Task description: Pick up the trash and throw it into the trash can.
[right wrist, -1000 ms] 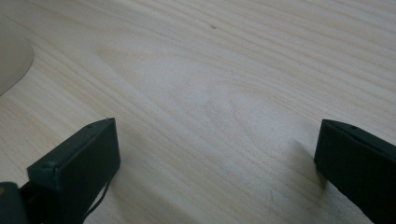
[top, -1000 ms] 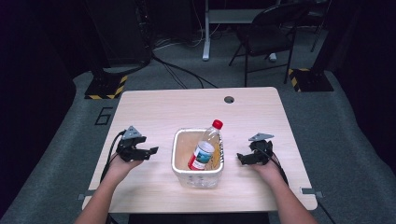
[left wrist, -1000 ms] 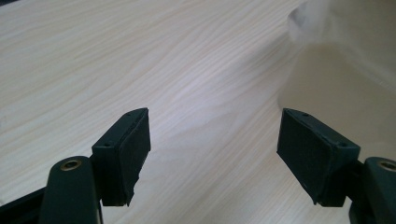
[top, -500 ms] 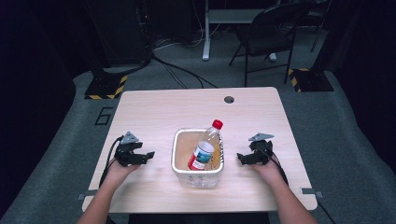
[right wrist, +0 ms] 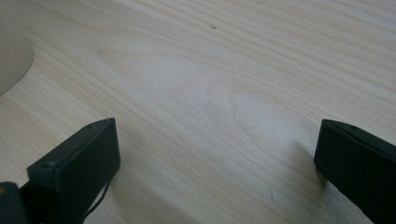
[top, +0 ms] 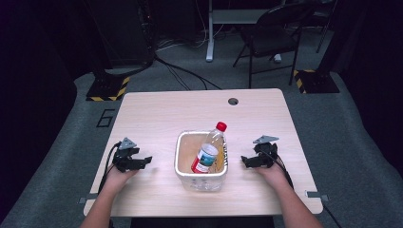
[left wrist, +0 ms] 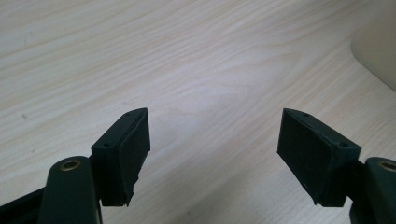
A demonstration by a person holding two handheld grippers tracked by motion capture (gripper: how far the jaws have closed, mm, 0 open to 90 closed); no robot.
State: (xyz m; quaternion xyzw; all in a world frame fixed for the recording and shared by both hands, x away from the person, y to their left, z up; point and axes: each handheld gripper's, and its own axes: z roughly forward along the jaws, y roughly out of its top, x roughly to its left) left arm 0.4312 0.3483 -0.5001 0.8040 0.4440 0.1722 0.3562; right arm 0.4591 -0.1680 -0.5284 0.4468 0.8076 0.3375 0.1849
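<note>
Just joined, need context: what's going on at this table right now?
A person holds a gripper in each hand at a wooden table. A bin stands in the middle with a bottle leaning in it, red cap up over the far rim. The left gripper and right gripper rest on the table on either side of the bin, jaws open and pointing towards it, with nothing between them. Neither touches the bin or bottle.

Black tongs (top: 142, 161) — grey three-cornered plates, trailing black cables, brass screws.
</note>
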